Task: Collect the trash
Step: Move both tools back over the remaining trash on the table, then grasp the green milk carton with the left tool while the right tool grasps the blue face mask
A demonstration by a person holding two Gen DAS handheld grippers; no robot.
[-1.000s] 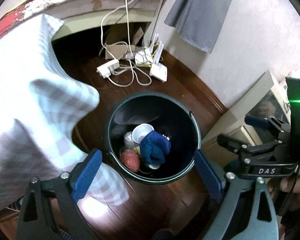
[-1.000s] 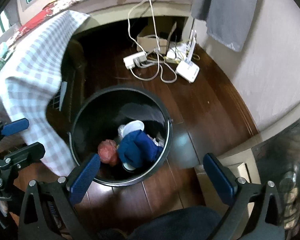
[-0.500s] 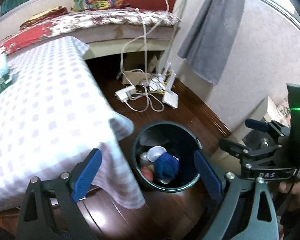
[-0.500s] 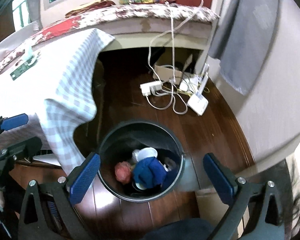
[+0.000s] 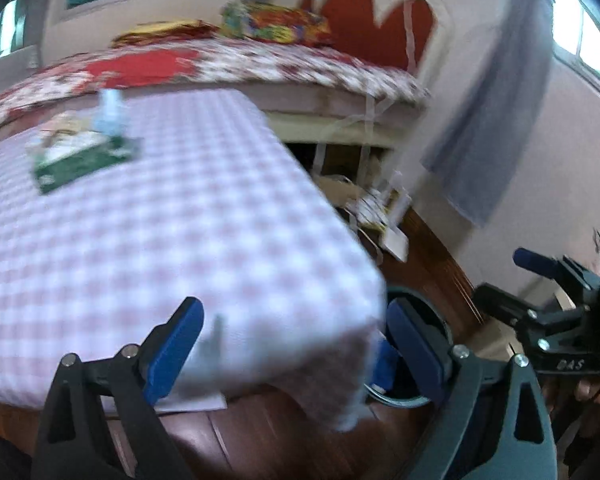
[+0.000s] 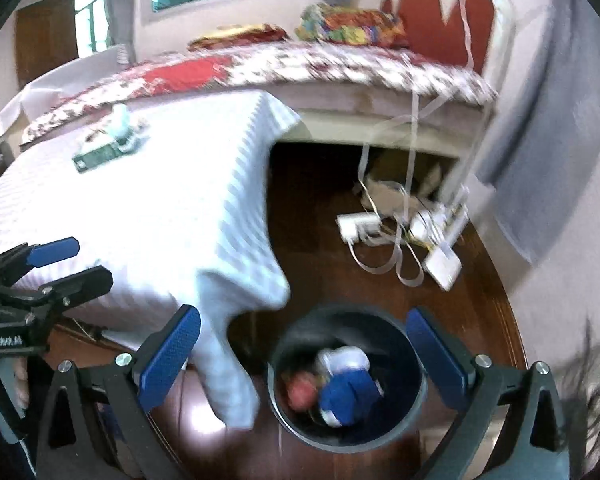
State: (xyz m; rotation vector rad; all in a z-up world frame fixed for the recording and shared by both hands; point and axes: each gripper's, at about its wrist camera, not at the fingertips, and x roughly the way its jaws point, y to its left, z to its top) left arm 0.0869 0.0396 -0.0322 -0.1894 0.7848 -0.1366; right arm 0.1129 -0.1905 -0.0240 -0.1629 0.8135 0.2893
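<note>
A black round bin point(image 6: 346, 378) stands on the dark wood floor beside the table corner. It holds a blue cloth point(image 6: 348, 394), a red lump point(image 6: 300, 390) and a white cup. In the left wrist view only the bin's rim point(image 5: 416, 398) shows behind the tablecloth. My left gripper point(image 5: 294, 350) is open and empty, above the table's corner. My right gripper point(image 6: 302, 356) is open and empty, high above the bin. Each gripper shows in the other's view, the left one point(image 6: 40, 268) and the right one point(image 5: 548, 292). Both views are blurred.
A table with a checked cloth point(image 5: 160, 216) carries a green tissue box point(image 5: 84, 156) point(image 6: 110, 148). A power strip, cables and a white router point(image 6: 442, 262) lie on the floor under the bed point(image 6: 300, 64). A grey cloth point(image 6: 548, 160) hangs on the right wall.
Both grippers have risen and tilted up away from the bin. The tabletop and bed have come into view, and the bin looks smaller and lower.
</note>
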